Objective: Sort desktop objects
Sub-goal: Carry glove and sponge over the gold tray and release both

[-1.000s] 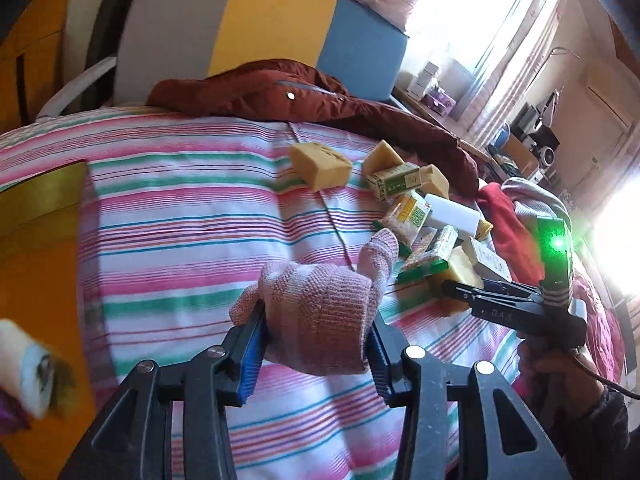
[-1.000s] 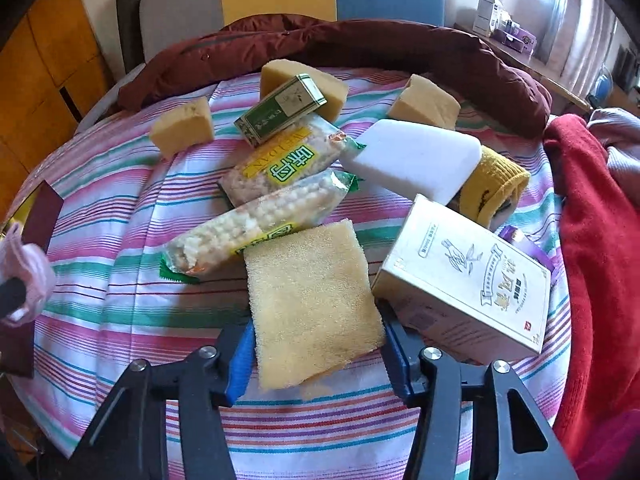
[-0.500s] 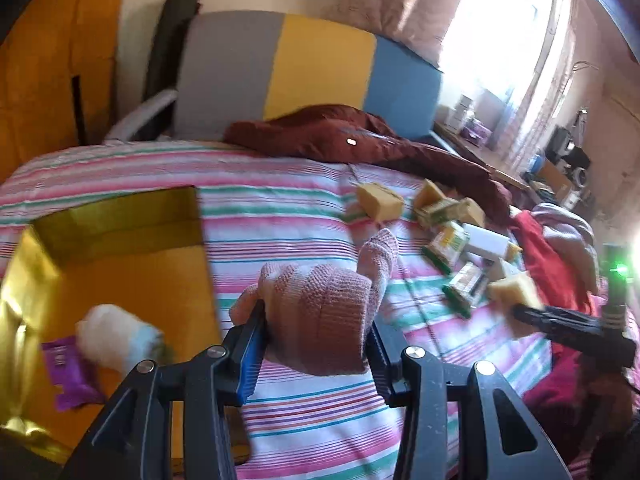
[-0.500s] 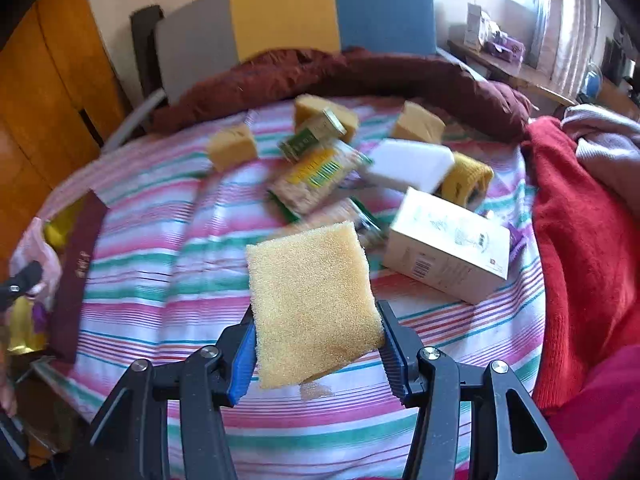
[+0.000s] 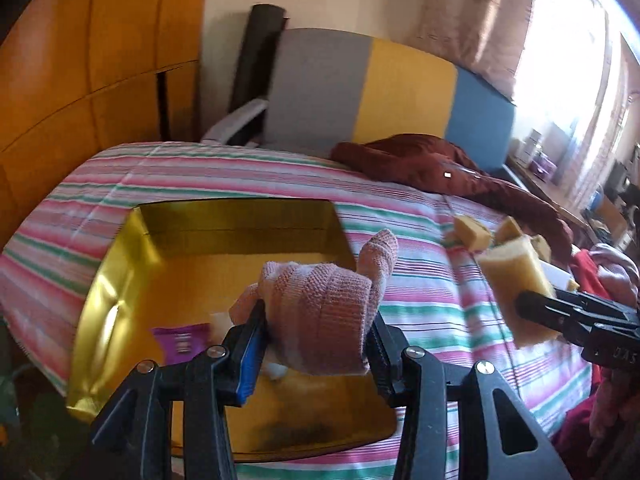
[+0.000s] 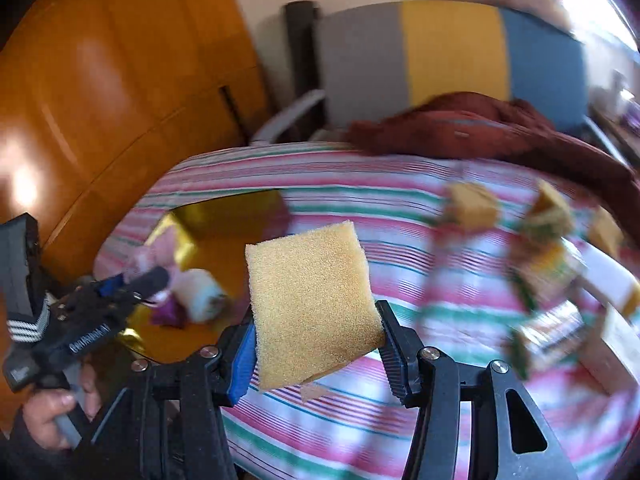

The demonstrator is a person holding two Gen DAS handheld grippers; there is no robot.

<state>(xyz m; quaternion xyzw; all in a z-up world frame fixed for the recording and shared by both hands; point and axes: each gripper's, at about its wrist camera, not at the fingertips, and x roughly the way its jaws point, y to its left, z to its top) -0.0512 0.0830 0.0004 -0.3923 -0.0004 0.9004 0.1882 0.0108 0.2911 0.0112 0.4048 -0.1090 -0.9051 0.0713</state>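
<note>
**Two loads in the air, both bound for the gold box**

The left gripper (image 5: 316,340) pinches a pink knitted glove (image 5: 320,312) between its pads, the glove bunched up with one finger standing free above the jaws. It hangs over the gold box (image 5: 120,280), which lies on the striped bedspread (image 5: 420,300) near the edge by the wooden wardrobe (image 5: 100,60). Inside the box, under and beside the glove, lie a purple packet (image 5: 182,338) and a pale roll-shaped thing (image 6: 200,294), partly hidden in the left wrist view.

The right gripper (image 6: 316,344) clamps a yellow sponge (image 6: 312,304) by its two side edges, held clear of the bedspread. It is off to the right of the box, not yet over it; the left wrist view shows the sponge beside the glove, over the stripes.

The step in hand, as I judge it, is carrying: both items are lifted and neither is released. The glove looks ready to drop, so the next move calls for spreading the left jaws with the glove above the box floor. The sponge must first be brought across the box's near wall.

Further right, several yellowish blocks (image 5: 472,232) and blurred packets (image 6: 548,264) wait unsorted on the bedspread, below a dark red garment (image 5: 440,168).
</note>
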